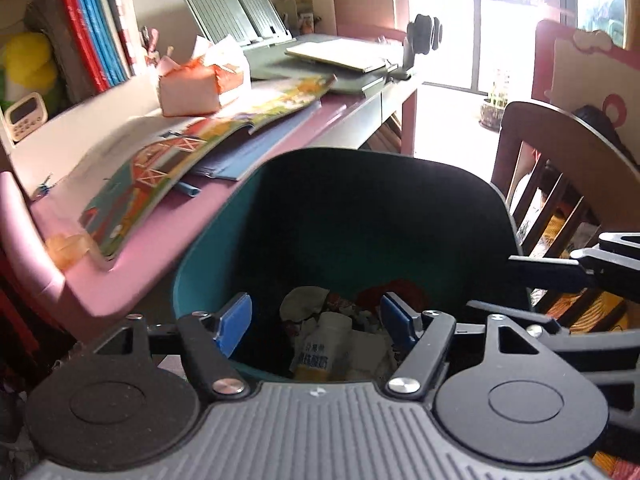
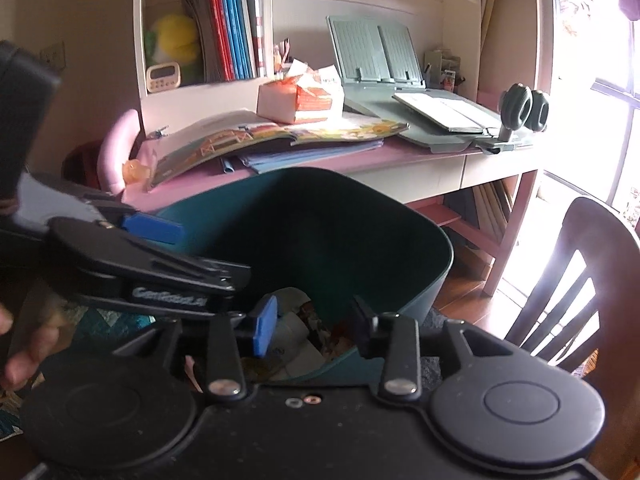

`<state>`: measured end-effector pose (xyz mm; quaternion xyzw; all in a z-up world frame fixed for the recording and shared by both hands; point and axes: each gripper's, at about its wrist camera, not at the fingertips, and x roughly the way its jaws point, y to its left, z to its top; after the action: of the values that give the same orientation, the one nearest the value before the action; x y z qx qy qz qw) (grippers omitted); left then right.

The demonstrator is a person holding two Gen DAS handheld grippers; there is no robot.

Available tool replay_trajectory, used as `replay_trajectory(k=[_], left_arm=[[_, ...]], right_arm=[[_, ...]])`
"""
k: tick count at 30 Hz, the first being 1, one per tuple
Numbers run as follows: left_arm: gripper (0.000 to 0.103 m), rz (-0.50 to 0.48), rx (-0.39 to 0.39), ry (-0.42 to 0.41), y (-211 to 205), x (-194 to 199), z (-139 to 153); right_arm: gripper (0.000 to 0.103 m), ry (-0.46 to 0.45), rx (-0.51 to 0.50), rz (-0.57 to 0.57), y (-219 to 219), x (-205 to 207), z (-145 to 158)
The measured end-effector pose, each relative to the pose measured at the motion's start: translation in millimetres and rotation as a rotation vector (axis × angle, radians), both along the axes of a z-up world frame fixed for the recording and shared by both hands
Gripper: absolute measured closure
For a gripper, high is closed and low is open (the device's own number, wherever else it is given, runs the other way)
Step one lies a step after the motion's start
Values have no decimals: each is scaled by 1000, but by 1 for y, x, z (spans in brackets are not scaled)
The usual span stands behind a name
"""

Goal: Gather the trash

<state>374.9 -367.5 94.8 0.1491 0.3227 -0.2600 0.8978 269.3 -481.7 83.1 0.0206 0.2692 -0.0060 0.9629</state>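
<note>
both of your grippers hang over the open teal bin (image 1: 208, 264), which stands right against the front edge of the pink desk (image 1: 168, 236). your left gripper (image 1: 316, 322) has its blue pads spread wide with nothing between them; through the gap you look straight down at the trash in the bottom of the bin: a white bottle (image 1: 318, 346) with a yellow label, crumpled paper (image 1: 302, 300) and something red (image 1: 394, 290) behind it. your right gripper (image 2: 316, 326) is also parted, moderately, and empty, its tips just above the near rim of the bin, with the same litter showing below. your left gripper crosses the right wrist view from the left side, and a bit of your hand (image 2: 22, 350) shows at that edge. on the desk lie an open picture book (image 1: 192, 152), a tissue pack (image 1: 196, 86) and a grey book stand (image 2: 374, 50). a dark wooden chair (image 2: 576, 280) stands to the right of the bin.
</note>
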Motion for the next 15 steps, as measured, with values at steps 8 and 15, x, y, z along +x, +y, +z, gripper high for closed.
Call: replay_trajectory(k=[8,15], left_arm=[[25,7,-60,-47,30,-45,24],[22,5,-142,-80,62,-90,41]], right_arm=[[53,-60,8,9,11,-36,20],[47,-113,14,36,21,-77,38]])
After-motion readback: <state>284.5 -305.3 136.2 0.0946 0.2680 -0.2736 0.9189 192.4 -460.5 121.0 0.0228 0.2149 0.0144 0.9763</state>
